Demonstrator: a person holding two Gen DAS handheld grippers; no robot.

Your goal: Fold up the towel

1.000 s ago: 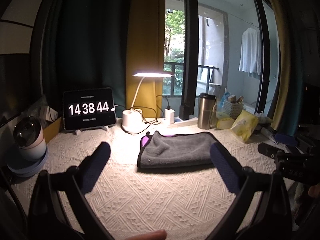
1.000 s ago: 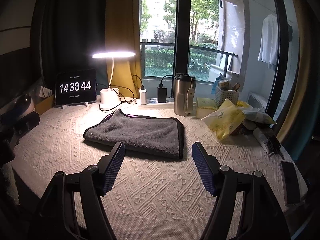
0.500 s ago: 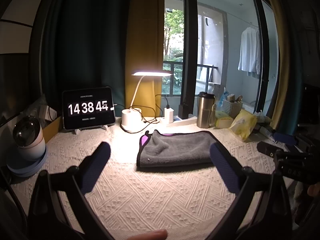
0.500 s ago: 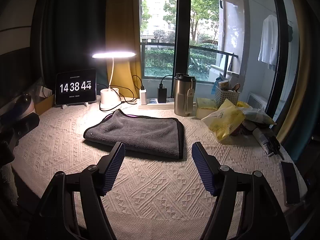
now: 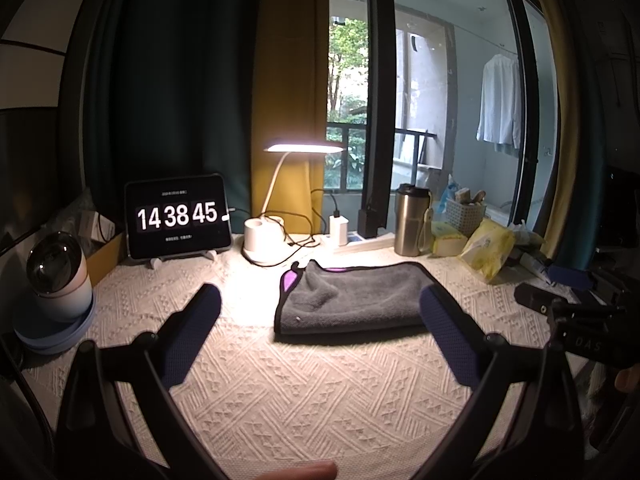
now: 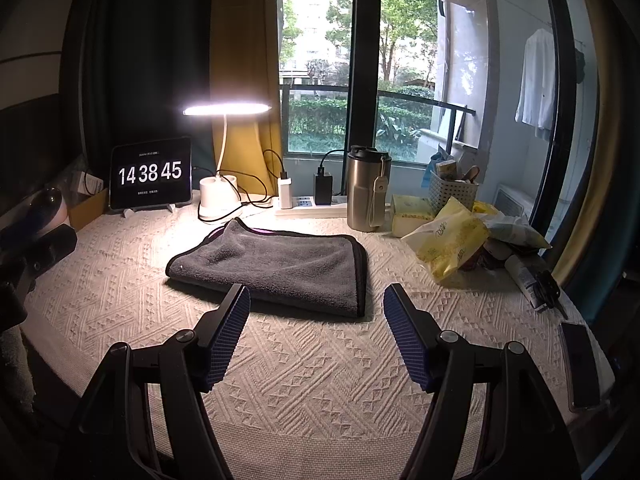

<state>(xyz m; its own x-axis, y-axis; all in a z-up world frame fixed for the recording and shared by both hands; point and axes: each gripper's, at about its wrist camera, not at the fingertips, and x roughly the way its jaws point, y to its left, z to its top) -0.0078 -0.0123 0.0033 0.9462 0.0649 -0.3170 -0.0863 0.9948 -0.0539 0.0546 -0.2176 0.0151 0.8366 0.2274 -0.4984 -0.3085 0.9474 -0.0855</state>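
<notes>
Towel: folded grey microfibre towel [image 5: 352,300] lies flat mid-tabletop [image 5: 280,392], at 12 o'clock from both tools, unmoved since earlier.
Left tool [image 5: 320,316]: spread wide, empty, unchanged.
Right tool [image 6: 316,312]: spread wide, empty, unchanged.
Tablet clock [image 5: 178,216]: 10 o'clock, now reads 14 38 45.

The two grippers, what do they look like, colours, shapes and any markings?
Both have black angular linkage arms ending in long blue finger pads. On the right gripper the pads are ribbed and silver pivot screws show on the arms. The left gripper has rounder, finely textured pads. From the left view, the right gripper's black body bears faint letters, apparently "DAS".
</notes>
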